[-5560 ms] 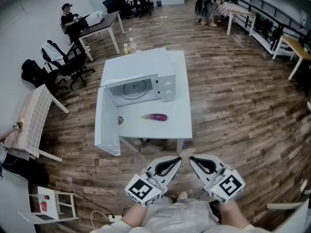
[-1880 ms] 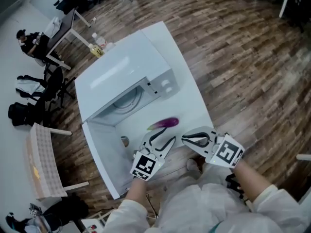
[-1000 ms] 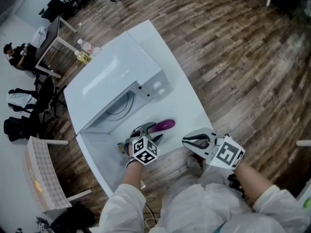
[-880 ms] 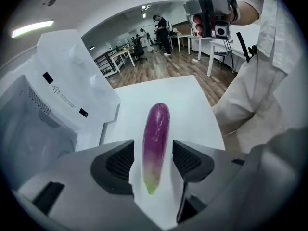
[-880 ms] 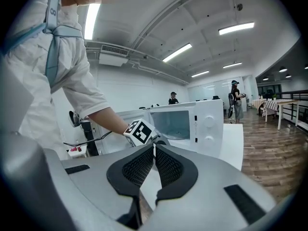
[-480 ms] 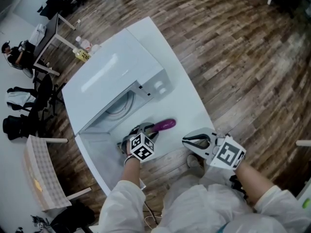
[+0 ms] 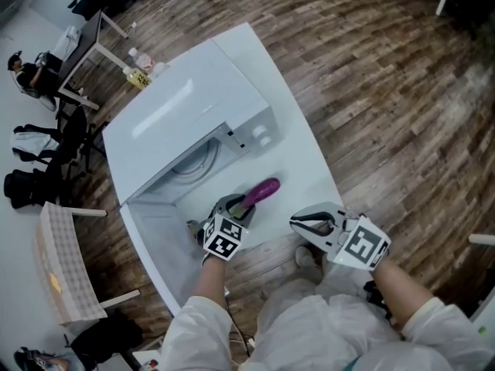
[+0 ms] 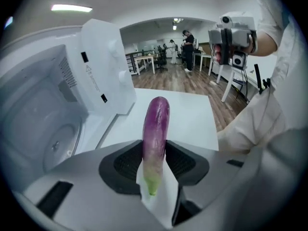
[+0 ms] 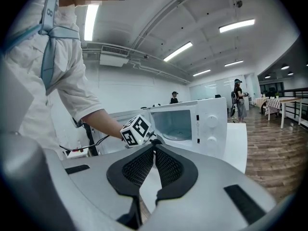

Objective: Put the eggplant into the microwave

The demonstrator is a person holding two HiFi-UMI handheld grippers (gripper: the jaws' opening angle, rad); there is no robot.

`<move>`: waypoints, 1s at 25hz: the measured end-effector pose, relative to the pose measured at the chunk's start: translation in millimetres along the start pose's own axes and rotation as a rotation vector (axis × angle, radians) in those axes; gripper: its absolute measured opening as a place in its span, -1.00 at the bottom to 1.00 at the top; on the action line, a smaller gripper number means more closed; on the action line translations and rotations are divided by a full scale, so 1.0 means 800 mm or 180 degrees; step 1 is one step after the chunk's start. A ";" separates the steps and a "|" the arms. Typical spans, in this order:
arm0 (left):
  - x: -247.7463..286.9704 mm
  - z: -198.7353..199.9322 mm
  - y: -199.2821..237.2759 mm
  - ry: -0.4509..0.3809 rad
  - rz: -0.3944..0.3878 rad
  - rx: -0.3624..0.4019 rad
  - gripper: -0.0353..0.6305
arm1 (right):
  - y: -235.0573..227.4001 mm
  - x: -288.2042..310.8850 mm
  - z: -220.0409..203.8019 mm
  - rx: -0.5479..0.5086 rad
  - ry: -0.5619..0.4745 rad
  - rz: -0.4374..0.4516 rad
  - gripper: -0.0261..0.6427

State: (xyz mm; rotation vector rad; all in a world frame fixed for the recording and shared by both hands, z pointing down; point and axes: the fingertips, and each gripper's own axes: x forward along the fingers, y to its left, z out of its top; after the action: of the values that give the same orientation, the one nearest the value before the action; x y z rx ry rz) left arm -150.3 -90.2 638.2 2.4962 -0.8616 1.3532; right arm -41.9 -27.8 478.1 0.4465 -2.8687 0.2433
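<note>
**Eggplant pinched by its stem end, microwave door wide open**

The left gripper (image 8: 155,154) has just been closing its jaws. They are now clenched on the eggplant (image 8: 157,124), with the black ribbed pads pressing its pale green stem end from both sides. Gripping there makes sense to me. It leaves the long purple body sticking out ahead of the jaws, so that end can go in first. The eggplant is slim, smooth and glossy, rounded at the tip, and I judge it firm enough not to sag. It sits over the white table (image 7: 308,161), just in front of the microwave (image 7: 193,103). Whether it has left the tabletop I cannot tell.

The microwave is a white, hard-shelled box with two round knobs (image 7: 263,135) on its panel. Its door (image 7: 152,246) is swung wide toward the person. That leaves the cavity and the round glass plate (image 7: 195,161) inside easy to reach from the gripper's side.

The right gripper (image 7: 302,224) hangs at the near table edge, well apart from the eggplant, with its jaws pressed together on nothing. I take it as parked out of the way, since one gripper looks enough for so light a thing.
</note>
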 end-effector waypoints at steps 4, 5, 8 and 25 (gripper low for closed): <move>-0.029 0.015 0.005 -0.0119 0.0118 -0.0323 -0.43 | 0.001 0.008 0.009 -0.0035 -0.0032 0.0049 -0.82; -0.036 0.016 0.006 -0.0125 0.0160 -0.0393 -0.43 | 0.002 0.010 0.010 -0.0044 -0.0035 0.0065 -0.82; -0.052 0.015 0.009 -0.0175 0.0292 -0.0631 -0.43 | 0.004 0.014 0.014 -0.0073 -0.0042 0.0111 -0.82; -0.128 0.009 0.018 -0.0377 0.0878 -0.1564 -0.43 | 0.002 0.045 0.049 -0.0289 -0.0022 0.0569 -0.82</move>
State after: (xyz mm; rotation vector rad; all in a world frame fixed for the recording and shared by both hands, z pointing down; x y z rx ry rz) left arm -196.7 -63.4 549.3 2.1424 -1.4101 0.9141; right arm -83.3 -44.2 449.5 0.1742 -2.9137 0.1408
